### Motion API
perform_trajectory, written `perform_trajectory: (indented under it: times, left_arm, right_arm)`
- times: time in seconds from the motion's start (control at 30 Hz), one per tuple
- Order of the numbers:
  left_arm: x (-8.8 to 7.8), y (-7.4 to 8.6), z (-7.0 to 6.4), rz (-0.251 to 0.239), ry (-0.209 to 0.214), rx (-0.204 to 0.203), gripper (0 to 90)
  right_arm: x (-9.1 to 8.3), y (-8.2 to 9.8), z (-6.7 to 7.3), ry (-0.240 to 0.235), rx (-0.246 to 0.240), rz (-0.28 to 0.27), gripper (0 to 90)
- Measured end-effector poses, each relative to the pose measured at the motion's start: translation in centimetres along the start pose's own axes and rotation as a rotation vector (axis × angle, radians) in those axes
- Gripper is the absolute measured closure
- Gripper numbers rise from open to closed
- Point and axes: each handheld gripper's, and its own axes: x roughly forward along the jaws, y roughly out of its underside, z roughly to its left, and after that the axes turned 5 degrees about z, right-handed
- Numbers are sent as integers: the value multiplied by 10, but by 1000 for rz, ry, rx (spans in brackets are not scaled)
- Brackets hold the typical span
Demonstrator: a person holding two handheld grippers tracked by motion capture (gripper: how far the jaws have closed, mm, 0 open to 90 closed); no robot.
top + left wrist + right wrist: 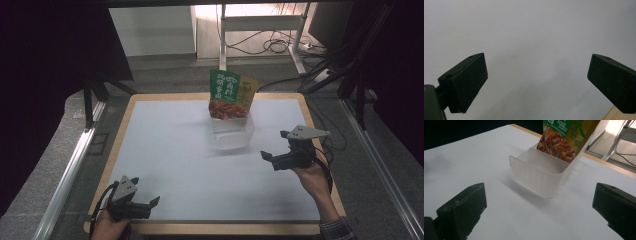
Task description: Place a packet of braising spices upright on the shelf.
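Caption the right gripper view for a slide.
Open right gripper faces a translucent plastic bin holding an upright snack packet on the white table.

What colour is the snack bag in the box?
Mostly green, with yellow on one side; the snack bag shows best in the high view.

You work at a table [125, 117] with a light wooden rim and a white sheet [170, 150] covering nearly its whole top; the wood shows as a narrow border on all sides. Directly on the sheet, toward the far edge and a little right of the middle, stands a translucent plastic bin [231, 134], open at the top, casting a soft shadow on the sheet. In your right gripper view the bin [541, 173] sits upright on the white surface, and a thin inner wall divides it into compartments. A green and yellow snack packet [232, 95] stands upright in the far compartment, rising well above the rim.
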Motion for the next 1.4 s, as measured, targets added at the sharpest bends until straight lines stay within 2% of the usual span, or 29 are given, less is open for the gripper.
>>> perform_trajectory:
  times: [0.43,0.73,0.97,1.1,1.4]
  left_arm:
    - [0,0,0,-1,1,5,27]
    - [0,0,-1,-3,-1,4,27]
    - [0,0,-1,-3,-1,6,27]
    - [0,0,0,-1,-1,6,27]
    - [0,0,-1,1,-3,13,27]
  right_arm:
    - [-18,24,9,45,20,-19,0]
    - [-25,41,15,65,29,-33,0]
    - [-27,58,19,83,20,-19,0]
    - [-29,68,21,87,32,0,0]
    - [-32,91,27,90,44,74,0]
